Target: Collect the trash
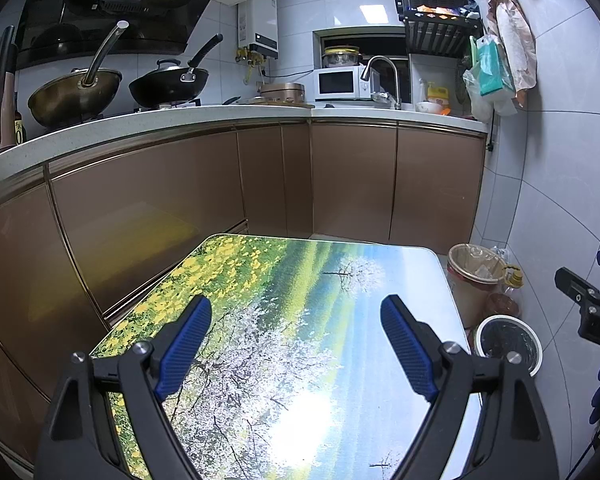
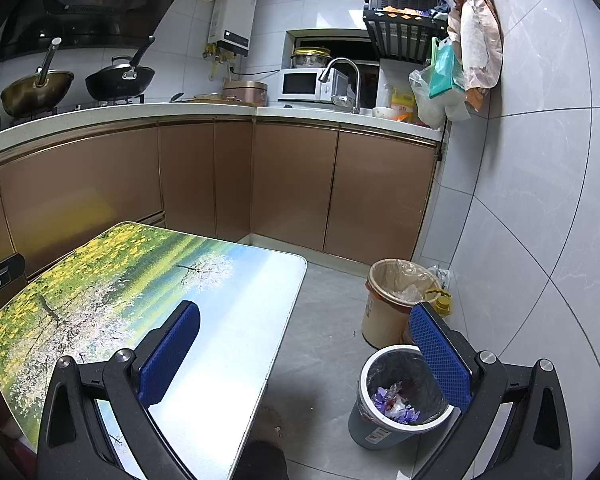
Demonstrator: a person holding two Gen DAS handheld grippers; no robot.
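My left gripper [image 1: 296, 308] is open and empty above the small table [image 1: 260, 280] printed with a flower landscape. My right gripper [image 2: 306, 314] is open and empty, held over the table's right edge [image 2: 284, 320] and the floor. A grey bin with a white rim [image 2: 404, 392] stands on the floor below the right finger [image 2: 440, 352]. It holds purple and white wrappers [image 2: 396, 404]. The bin also shows in the left wrist view [image 1: 508, 342]. No loose trash shows on the table top.
A beige bin with a plastic liner [image 2: 396, 300] stands behind the grey one, next to a yellow-capped bottle [image 2: 442, 300]. Brown cabinets [image 2: 292, 184] and a counter with woks [image 1: 76, 92], a microwave [image 1: 340, 82] and a faucet lie beyond. A tiled wall [image 2: 540, 200] is on the right.
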